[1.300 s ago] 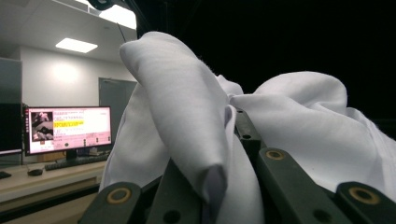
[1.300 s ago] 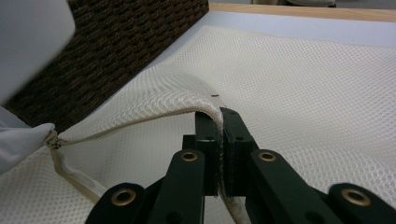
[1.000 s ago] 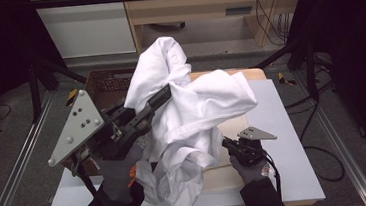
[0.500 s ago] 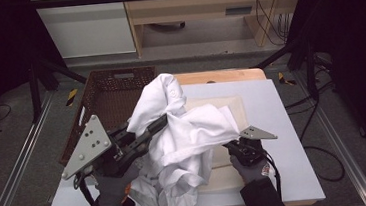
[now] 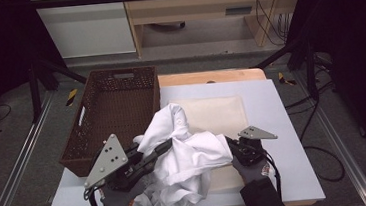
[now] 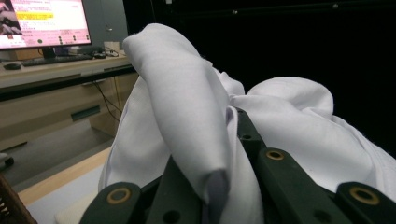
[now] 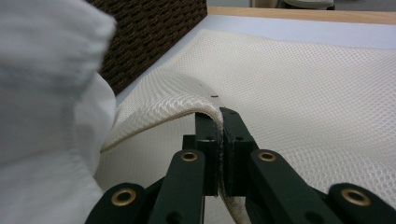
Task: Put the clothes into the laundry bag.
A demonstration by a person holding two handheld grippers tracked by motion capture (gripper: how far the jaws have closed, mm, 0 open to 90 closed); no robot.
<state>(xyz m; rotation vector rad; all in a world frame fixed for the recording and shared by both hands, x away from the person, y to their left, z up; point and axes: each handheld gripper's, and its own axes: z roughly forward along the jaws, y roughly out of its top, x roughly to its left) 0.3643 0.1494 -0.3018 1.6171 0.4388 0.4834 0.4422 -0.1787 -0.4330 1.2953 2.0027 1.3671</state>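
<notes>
A white garment (image 5: 185, 153) lies bunched at the front middle of the table, partly over a cream mesh bag (image 5: 217, 112). My left gripper (image 5: 167, 145) reaches in from the left, shut on a fold of the garment. In the left gripper view that fold (image 6: 187, 107) drapes over the black jaws of the left gripper (image 6: 229, 154). At the right, my right gripper (image 5: 232, 144) is shut on the mesh bag's near edge. The right gripper view has the right gripper (image 7: 219, 116) pinching the bag's edge (image 7: 177, 100) and lifting it, with the garment (image 7: 42, 116) at the left.
A brown wicker basket (image 5: 116, 109) stands at the table's back left, its wall (image 7: 149, 28) close to the bag. The white tabletop (image 5: 284, 139) is bare to the right of the bag. Beyond the table are a wooden desk and a lit monitor (image 6: 44, 23).
My left gripper has come down and nearer with the garment, which has sunk from a tall drape to a low heap on the table. The right gripper has stayed put.
</notes>
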